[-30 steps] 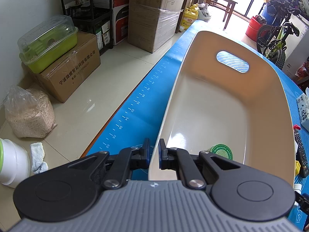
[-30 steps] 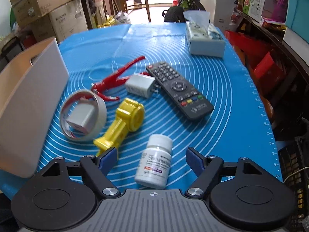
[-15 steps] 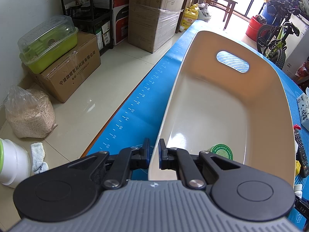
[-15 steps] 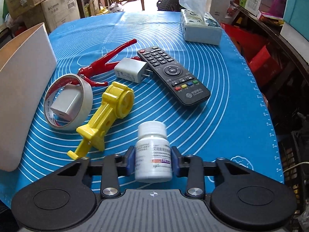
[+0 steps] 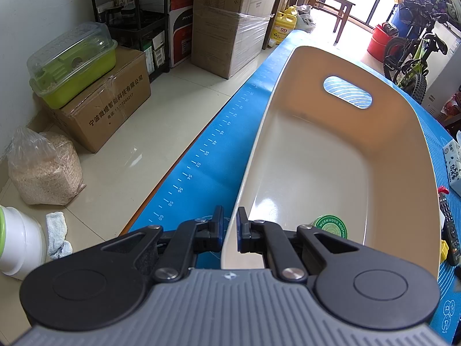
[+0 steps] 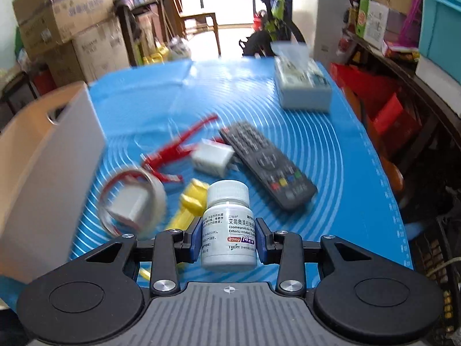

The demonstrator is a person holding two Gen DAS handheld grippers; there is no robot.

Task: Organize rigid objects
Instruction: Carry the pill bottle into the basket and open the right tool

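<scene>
My right gripper (image 6: 229,238) is shut on a white pill bottle (image 6: 229,225), held upright above the blue mat (image 6: 331,155). Below it lie a yellow plastic tool (image 6: 191,201), a tape roll (image 6: 135,199) with a white block inside, red pliers (image 6: 175,150), a white charger (image 6: 211,158) and a black remote (image 6: 268,167). My left gripper (image 5: 229,229) is shut on the near rim of the beige basket (image 5: 403,150), one pad outside the wall, one inside. A green round tin (image 5: 330,226) lies in the basket.
A tissue box (image 6: 302,86) stands at the far right of the mat. The basket (image 6: 43,167) sits along the mat's left side. Cardboard boxes (image 5: 230,20), a green lidded tub (image 5: 72,63) and a sack of grain (image 5: 40,170) stand on the floor beyond the table's left edge.
The right gripper closed on the pill bottle, which lay on the mat, and has lifted it clear. The left gripper kept its hold on the basket rim without moving.
</scene>
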